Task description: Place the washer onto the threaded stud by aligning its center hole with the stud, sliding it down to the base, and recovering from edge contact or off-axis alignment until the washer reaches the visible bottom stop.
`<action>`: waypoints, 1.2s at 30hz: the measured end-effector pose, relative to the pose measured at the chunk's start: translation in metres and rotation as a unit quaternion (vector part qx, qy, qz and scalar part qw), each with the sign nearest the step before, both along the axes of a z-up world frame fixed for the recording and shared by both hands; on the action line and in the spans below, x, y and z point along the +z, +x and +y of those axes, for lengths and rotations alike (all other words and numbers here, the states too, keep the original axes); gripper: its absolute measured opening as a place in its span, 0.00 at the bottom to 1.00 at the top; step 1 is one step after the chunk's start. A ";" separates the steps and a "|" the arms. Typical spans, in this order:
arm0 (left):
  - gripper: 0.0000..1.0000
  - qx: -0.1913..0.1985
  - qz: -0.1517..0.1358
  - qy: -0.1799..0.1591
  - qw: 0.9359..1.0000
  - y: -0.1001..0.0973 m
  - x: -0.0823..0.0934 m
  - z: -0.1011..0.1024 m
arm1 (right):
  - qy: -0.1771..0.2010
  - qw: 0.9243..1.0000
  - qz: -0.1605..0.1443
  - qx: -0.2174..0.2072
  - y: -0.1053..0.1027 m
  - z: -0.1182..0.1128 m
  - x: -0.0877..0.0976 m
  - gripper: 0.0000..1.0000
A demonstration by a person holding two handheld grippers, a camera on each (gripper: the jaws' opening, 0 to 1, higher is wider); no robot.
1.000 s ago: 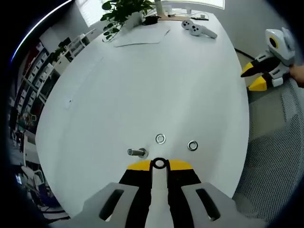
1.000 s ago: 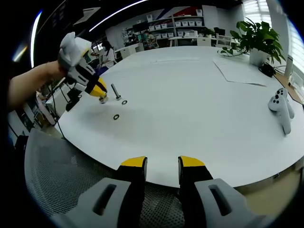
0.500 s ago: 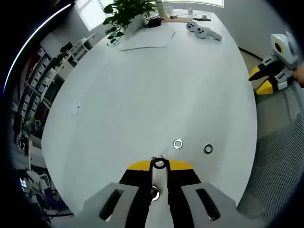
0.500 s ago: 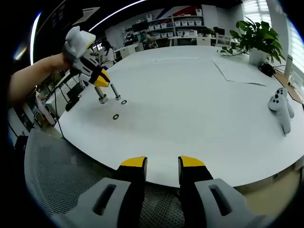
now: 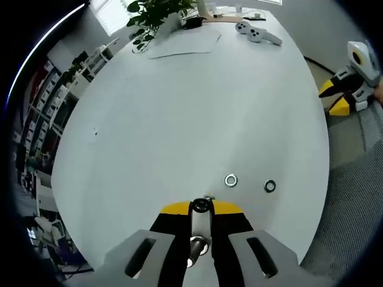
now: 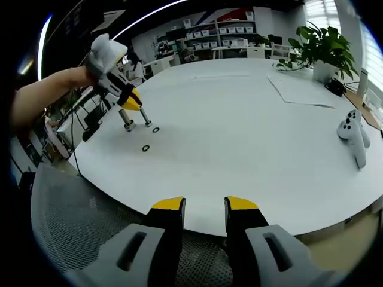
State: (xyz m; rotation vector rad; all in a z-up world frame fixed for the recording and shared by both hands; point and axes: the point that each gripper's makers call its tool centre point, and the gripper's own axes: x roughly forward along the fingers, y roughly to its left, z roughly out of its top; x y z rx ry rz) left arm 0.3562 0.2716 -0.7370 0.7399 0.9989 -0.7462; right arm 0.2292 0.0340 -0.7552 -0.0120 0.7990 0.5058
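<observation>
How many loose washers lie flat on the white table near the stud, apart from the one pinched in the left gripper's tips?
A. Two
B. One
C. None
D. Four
A: in the left gripper view a silver washer and a darker washer lie flat on the white table, just beyond the left gripper, which holds its own washer over the stud.

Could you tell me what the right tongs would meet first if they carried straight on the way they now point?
Probably nothing close. The right tongs hang open past the table's near edge, aimed across bare white tabletop. The game controller lies off to the right, the loose washers to the left. Whether the tongs would clear the table edge is unclear.
</observation>
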 end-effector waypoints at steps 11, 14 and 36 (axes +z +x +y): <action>0.08 -0.008 0.022 0.005 1.000 -0.001 -0.005 -0.002 | 0.001 1.000 0.000 0.000 0.000 0.000 0.000 0.29; 0.08 -0.011 0.027 0.009 1.000 0.000 -0.009 -0.001 | 0.001 1.000 0.000 0.000 0.000 0.000 0.000 0.29; 0.03 0.005 0.032 -0.003 0.999 0.010 -0.015 -0.004 | 0.004 1.000 0.000 -0.001 0.000 0.001 0.000 0.29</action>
